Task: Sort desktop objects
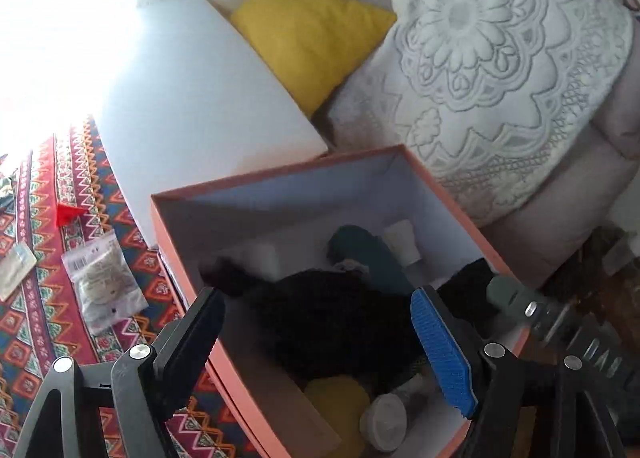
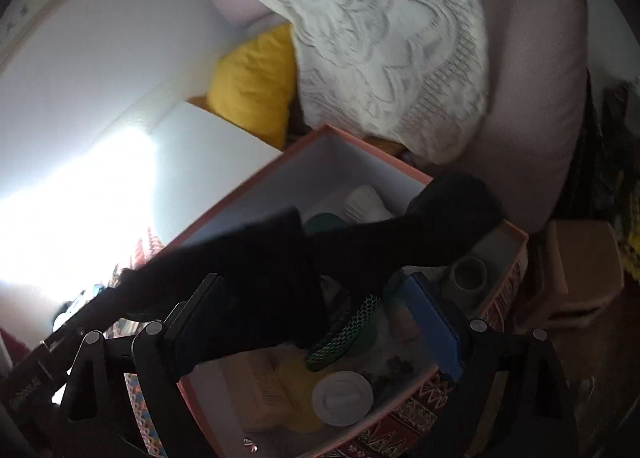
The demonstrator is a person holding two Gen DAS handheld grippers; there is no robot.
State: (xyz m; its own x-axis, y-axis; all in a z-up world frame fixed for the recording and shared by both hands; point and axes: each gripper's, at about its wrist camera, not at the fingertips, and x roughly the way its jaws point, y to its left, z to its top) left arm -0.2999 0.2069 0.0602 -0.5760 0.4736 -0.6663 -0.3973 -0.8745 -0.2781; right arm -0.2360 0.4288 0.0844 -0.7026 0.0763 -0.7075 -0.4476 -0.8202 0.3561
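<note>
Both grippers (image 1: pixel 320 342) (image 2: pixel 316 322) spread above orange box (image 1: pixel 276 174) of black cloth (image 1: pixel 340 318), white lid (image 2: pixel 342 398)

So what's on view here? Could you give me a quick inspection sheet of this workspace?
Surface: red patterned woven cloth.
Job's things: open orange cardboard box holding black fabric, white round lid, yellow round item, teal object.
Clutter: clear plastic packet and small red piece on the cloth.
Grippers: left tongs open over the box; right tongs open, black fabric between them.
Cables: nothing seen.
Surroundings: yellow cushion, white lace cushion.
</note>
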